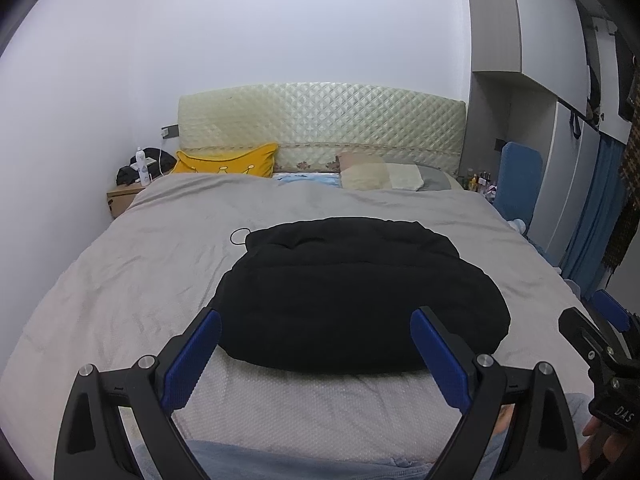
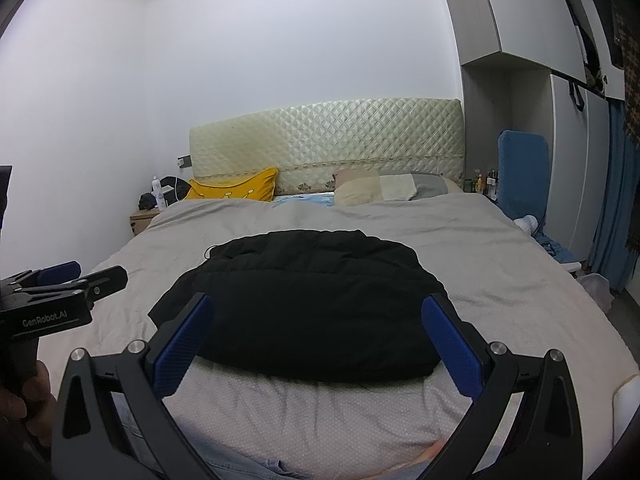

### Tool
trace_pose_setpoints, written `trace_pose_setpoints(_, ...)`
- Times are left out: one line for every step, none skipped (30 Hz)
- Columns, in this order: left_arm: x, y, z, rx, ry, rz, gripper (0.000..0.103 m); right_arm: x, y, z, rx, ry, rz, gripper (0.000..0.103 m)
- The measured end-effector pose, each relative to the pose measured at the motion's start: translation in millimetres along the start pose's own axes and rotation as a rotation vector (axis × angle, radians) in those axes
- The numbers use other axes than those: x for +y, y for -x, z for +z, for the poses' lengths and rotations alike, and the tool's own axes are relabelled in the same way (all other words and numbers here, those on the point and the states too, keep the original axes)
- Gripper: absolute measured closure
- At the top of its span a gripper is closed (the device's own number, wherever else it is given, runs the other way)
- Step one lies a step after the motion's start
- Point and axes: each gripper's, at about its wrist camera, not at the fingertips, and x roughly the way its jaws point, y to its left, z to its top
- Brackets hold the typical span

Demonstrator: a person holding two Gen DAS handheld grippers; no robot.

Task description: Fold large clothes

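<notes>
A black padded garment lies bunched in a folded heap on the grey bed cover, near the bed's front edge. It also shows in the right wrist view. A thin black cord loop sticks out at its far left corner. My left gripper is open and empty, held just in front of the garment. My right gripper is open and empty too, just in front of the garment. Each gripper shows at the edge of the other's view, the right one and the left one.
The quilted headboard, a yellow pillow and beige pillows are at the far end. A nightstand with a bottle stands at the far left. A blue chair, wardrobe and blue curtain line the right side.
</notes>
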Motion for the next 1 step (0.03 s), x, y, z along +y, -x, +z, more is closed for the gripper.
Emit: trace_pose_setpoints(-0.1,-0.1,0.1,0.0,-0.001,0.0,0.007,0.2,-0.1,-0.2,0.0,-0.001,0.0,0.0)
